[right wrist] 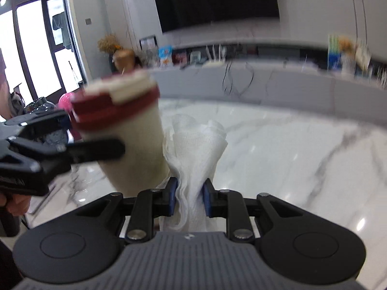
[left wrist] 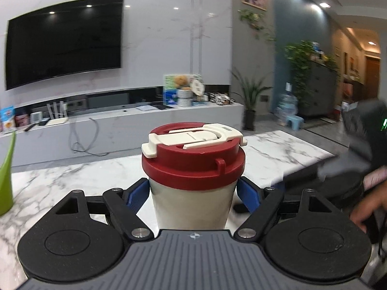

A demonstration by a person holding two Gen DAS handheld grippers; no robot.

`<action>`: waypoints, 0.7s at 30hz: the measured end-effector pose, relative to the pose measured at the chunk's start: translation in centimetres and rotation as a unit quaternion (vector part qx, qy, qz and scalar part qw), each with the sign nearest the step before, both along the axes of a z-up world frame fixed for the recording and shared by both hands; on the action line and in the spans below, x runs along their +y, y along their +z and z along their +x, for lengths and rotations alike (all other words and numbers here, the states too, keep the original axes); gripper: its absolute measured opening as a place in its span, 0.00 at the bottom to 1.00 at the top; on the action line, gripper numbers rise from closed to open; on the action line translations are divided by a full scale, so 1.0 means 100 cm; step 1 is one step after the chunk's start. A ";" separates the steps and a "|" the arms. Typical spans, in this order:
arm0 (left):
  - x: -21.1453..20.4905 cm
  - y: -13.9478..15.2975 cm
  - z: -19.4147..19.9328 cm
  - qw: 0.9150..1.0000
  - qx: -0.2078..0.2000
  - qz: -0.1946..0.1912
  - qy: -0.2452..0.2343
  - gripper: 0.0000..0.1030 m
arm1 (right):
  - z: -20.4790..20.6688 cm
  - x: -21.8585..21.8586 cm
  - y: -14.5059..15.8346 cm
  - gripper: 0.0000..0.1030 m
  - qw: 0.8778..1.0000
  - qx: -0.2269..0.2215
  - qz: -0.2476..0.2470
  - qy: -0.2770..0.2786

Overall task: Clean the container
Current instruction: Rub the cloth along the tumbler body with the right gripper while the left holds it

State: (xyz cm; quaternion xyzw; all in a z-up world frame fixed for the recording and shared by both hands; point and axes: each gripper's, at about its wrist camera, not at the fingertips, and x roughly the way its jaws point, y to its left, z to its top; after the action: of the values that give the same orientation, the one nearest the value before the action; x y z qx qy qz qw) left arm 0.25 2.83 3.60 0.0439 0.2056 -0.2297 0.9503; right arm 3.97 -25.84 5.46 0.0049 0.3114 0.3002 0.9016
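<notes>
Left gripper (left wrist: 192, 194): closed on the container, a blue pad pressed to each side of its cream body just under the lid; no earlier view to compare.
Container (left wrist: 192, 200): a cream cup with a dark red lid (left wrist: 193, 162), held upright above the marble bench (left wrist: 278, 149); in the right wrist view it leans a little and is blurred (right wrist: 135, 145).
Lid detail: a cream flip clasp (left wrist: 193, 139) lies flat across the red top, its ends hooked over the rim.
Right gripper (right wrist: 189, 199): clamped on a bunched white paper towel (right wrist: 197, 154), its blue pads squeezing the towel's lower part while the loose folds fan out above them.
Towel and container: the towel's folds sit just beside the cup's wall; whether they touch cannot be told through the blur.
Right hand (left wrist: 370, 207): partly seen at the edge of the left wrist view, gripping the dark handle.
Background: a wall-mounted television (left wrist: 64, 41) above a long low cabinet (left wrist: 121, 125).
</notes>
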 end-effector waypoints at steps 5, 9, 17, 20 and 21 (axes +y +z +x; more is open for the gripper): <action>0.002 -0.003 -0.003 1.000 0.004 -0.001 -0.009 0.76 | -0.018 0.006 0.027 0.24 0.996 -0.080 -0.024 0.016; 0.001 -0.004 -0.005 1.000 0.002 -0.001 -0.008 0.76 | -0.027 0.018 0.030 0.24 0.992 -0.104 -0.059 0.042; 0.003 -0.004 -0.007 1.000 0.003 -0.003 -0.007 0.76 | -0.021 0.034 -0.003 0.24 0.991 -0.061 -0.106 0.062; 0.003 -0.003 -0.008 1.000 0.003 -0.003 -0.005 0.76 | -0.017 0.039 -0.017 0.24 0.990 -0.036 -0.117 0.066; 0.003 -0.003 -0.008 1.000 0.003 -0.003 -0.005 0.76 | -0.016 0.041 -0.021 0.24 0.990 -0.028 -0.119 0.067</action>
State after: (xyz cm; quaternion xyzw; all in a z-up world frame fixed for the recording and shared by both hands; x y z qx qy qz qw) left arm -0.51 3.11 3.31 0.0415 0.2081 -0.2350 0.9486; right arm 2.36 -21.78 3.38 -0.1321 0.3192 0.3209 0.8819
